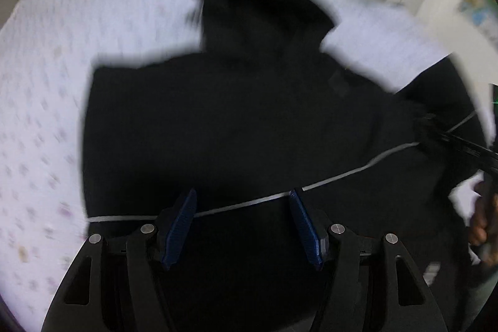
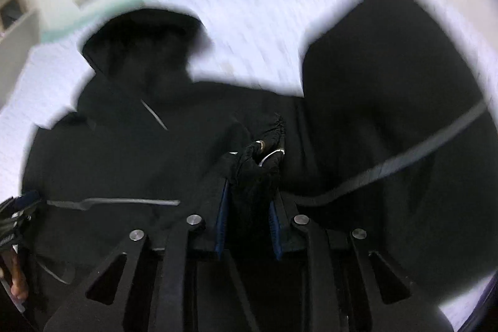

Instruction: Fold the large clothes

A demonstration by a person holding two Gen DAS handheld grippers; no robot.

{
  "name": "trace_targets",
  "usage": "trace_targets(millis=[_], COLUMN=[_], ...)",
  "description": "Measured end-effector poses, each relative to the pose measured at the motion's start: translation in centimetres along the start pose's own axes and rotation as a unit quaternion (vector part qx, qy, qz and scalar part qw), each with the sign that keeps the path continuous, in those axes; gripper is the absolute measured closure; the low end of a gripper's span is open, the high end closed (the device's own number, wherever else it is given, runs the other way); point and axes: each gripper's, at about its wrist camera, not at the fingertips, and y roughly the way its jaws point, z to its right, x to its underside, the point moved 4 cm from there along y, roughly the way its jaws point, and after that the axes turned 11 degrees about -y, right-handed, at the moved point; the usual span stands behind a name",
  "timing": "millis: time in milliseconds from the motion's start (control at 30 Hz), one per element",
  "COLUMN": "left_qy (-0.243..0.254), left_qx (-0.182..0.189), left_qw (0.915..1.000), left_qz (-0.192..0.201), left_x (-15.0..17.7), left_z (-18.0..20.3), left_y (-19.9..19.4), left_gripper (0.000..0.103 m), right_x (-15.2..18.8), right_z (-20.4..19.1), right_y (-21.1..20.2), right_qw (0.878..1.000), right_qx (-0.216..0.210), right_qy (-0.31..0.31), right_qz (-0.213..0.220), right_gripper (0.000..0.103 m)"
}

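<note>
No text, label, brand or number can be read anywhere in either blurred view.

Left gripper (image 1: 242,217) hangs wide open over the black hooded garment (image 1: 233,120), 2 blue pads (image 1: 179,227) apart. A thin pale stripe (image 1: 342,175) crosses the cloth. Patterned white bedsheet (image 1: 40,120) lies underneath, blurred.

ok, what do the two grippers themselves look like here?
Both match: left gripper and right gripper have matte black linkage arms with triangular cutouts, round silver pivot pins, and ridged dark blue finger pads. No markings or sleeves are visible.
</note>
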Motion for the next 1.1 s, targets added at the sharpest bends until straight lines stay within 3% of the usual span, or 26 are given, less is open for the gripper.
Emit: trace_targets(millis=[33,100,233,333,400,467,567,667,733,767,900,1000,1100], left_qy=[0.008,0.026,0.032,0.003,-0.002,0.002,0.011,-0.008,0.008,0.015,0.036,0.019,0.024], left_qx=[-0.006,-0.014,-0.009,0.061,0.078,0.073,0.044,0.022,0.029,0.020,-0.018,0.020,0.036], left_qw=[0.9999,0.9994,0.9993,0.9974,0.9956,0.9961,0.9984,0.9997,0.9989,0.9988,0.9982,0.9985,0.9971], left_qz=[0.005,0.018,0.015,0.038,0.052,0.050,0.033,0.000,0.035,0.043,0.045,0.047,0.062], left_x=[0.3,0.5,0.5,0.1,0.0,0.0,0.8,1.7,2.4,2.6,2.8,2.9,3.5], left_z=[-0.1,0.2,0.0,1.1,1.9,2.8,2.9,1.0,0.3,0.6,1.6,2.4,4.3], left_y=[0.8,0.4,-2.2,-6.4,-8.1,-8.2,-5.6,-1.4,-1.0,-1.0,-2.0,-4.7,-6.6], left_gripper=[0.039,0.039,0.039,0.039,0.039,0.038,0.038,0.039,0.039,0.039,0.038,0.038,0.038], right_x=[1.3,2.7,2.3,0.7,-0.3,-1.2,-1.5,-0.3,1.4,1.7,1.4,1.7,2.6], right_z=[0.4,0.8,0.8,0.4,-1.1,-3.6,-6.9,-7.6,-6.7,-6.7,-6.3,-6.4,-6.1], right_y=[1.9,2.7,0.5,-4.5,-6.9,-7.4,-5.1,-0.1,3.5,3.7,1.8,-2.7,-4.6], right_qw=[1.000,1.000,0.999,0.998,0.996,0.995,0.995,0.996,0.997,0.997,0.996,0.995,0.994], right_qx=[-0.003,-0.010,-0.024,-0.042,-0.045,-0.044,-0.031,-0.034,-0.046,-0.054,-0.053,-0.061,-0.018], right_qy=[0.006,0.008,0.004,0.011,0.000,-0.031,-0.074,-0.075,-0.066,-0.061,-0.059,-0.075,-0.098], right_qz=[-0.023,-0.023,-0.024,0.037,0.072,0.081,0.067,0.018,-0.024,-0.016,-0.030,0.015,0.042], right_gripper=[0.076,0.075,0.065,0.055,0.045,0.045,0.045,0.045,0.045,0.045,0.049,0.047,0.042])
